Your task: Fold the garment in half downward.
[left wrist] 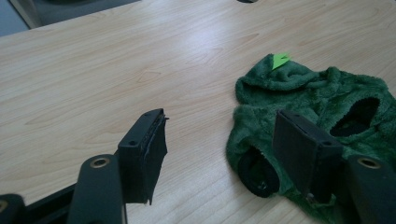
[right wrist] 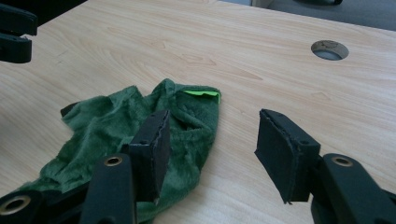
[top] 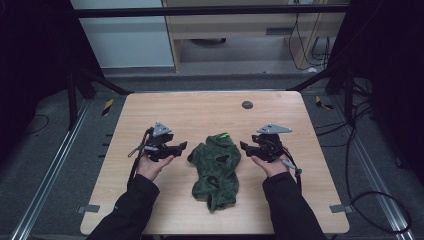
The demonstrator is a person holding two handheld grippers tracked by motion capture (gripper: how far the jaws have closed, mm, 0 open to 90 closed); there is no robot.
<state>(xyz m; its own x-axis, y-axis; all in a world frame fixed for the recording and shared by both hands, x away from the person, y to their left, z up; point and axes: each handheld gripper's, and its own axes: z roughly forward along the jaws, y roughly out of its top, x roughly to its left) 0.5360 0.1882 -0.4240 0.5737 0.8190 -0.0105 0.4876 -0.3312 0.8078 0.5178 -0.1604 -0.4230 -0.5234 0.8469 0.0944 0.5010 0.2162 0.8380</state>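
Lying crumpled on the table (top: 165, 107), near the middle of the front half: green fleece garment (top: 216, 167), plush, small, with a bright green tag (top: 224, 135) at its far end and dark-lined openings showing.

Hovering just left of the garment: left gripper (top: 181, 146), held in the left hand (top: 152, 165), jaws pointing toward the cloth. Standing spread, nothing between the pads; in the left gripper view, bare wood showing in the gap, garment (left wrist: 317, 107) lying behind and beside the right-hand jaw, not touching it as far as can be told.

Hovering just right of the garment: right gripper (top: 243, 145), held in the right hand (top: 270, 164), jaws pointing inward toward the cloth. Also standing spread, pinching nothing; in the right gripper view, the garment (right wrist: 121, 135) lying behind the left-hand jaw, wood grain in the gap.

Sitting in the table top toward the far edge, well apart from the garment: round cable hole (top: 247, 105), seen also in the right gripper view (right wrist: 329, 50).

Trailing from each gripper toward the person: cables. Covering both forearms: dark sleeves.
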